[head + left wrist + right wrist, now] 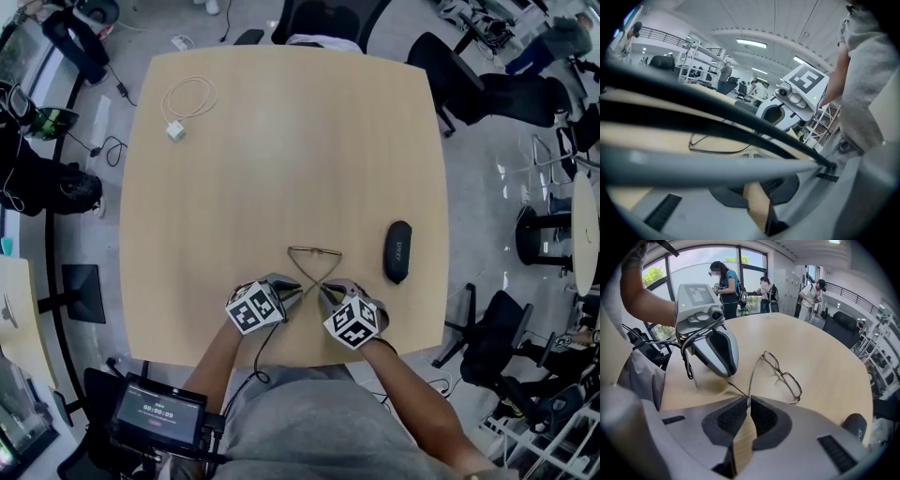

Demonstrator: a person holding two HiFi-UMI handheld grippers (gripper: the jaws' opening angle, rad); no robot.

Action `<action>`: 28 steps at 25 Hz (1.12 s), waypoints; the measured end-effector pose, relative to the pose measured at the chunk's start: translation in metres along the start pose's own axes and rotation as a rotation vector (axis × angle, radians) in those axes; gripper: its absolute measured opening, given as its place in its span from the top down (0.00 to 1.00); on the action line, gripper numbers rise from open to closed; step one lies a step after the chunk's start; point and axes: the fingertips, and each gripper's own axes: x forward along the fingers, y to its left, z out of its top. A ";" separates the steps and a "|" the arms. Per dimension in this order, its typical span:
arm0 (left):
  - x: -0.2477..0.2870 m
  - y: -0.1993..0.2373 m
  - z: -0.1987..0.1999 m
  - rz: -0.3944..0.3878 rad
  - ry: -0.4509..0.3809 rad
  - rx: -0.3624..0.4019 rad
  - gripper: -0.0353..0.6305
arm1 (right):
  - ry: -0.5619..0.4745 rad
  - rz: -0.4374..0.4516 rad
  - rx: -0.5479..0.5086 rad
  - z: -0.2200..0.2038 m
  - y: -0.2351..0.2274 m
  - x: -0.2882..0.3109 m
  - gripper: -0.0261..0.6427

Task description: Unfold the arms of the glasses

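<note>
Two tools on glasses arms

Just ahead of both sets of fingers the glasses block the way, their crossed arms running back into the left gripper and the right gripper. Near the right fingers, on their right, lies a black case. Left of the left fingers, and beyond the glasses, the table is open wood. A white cable lies well off, ahead and left.
</note>
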 end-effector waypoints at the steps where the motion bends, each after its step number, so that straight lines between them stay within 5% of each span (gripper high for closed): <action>1: 0.004 -0.005 0.000 -0.013 0.010 0.001 0.93 | -0.002 0.003 -0.003 0.001 0.002 0.001 0.92; 8: 0.025 -0.036 0.001 -0.052 0.050 0.018 0.93 | -0.012 0.035 -0.053 0.009 0.017 0.003 0.92; 13: 0.009 -0.041 0.005 -0.092 0.051 -0.004 0.93 | -0.022 0.179 -0.062 0.005 0.028 -0.004 0.92; 17: -0.023 -0.018 0.029 -0.018 -0.011 0.013 0.93 | -0.118 0.247 0.114 0.015 0.010 -0.025 0.92; 21: -0.023 0.019 0.058 0.092 -0.091 0.020 0.93 | -0.097 0.134 0.244 0.007 -0.025 -0.019 0.92; 23: -0.008 0.022 0.058 0.095 -0.049 0.058 0.93 | -0.057 0.103 0.241 0.001 -0.028 -0.008 0.92; 28: 0.027 0.009 0.027 0.045 0.203 0.204 0.93 | -0.006 0.120 0.151 0.007 -0.010 0.013 0.92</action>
